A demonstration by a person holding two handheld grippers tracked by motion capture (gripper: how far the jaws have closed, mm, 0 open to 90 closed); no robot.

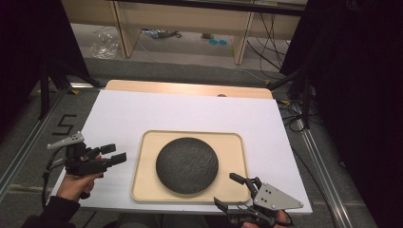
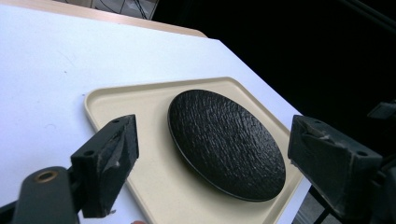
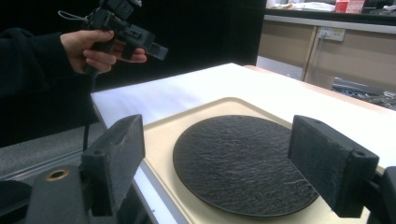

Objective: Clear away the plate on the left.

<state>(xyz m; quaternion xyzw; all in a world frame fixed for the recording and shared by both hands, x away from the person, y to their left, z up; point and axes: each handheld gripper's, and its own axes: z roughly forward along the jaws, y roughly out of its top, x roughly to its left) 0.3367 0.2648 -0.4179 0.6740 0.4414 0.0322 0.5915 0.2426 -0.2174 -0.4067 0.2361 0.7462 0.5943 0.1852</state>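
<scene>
White tabletop (image 1: 142, 114) from the high view: dark plate (image 1: 187, 165) on a beige tray (image 1: 142, 185), left gripper (image 1: 116, 154) spread wide and empty just beside its left rim. In its own view, right gripper (image 3: 215, 163) is released too, plate ahead, nothing blocking.

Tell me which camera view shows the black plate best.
The high view: the black plate shows whole, round and unobstructed, lying flat in the beige tray. The left gripper view gives it at a slant with a clear rough surface. In the right gripper view the tool's own jaw hides its right edge.
</scene>
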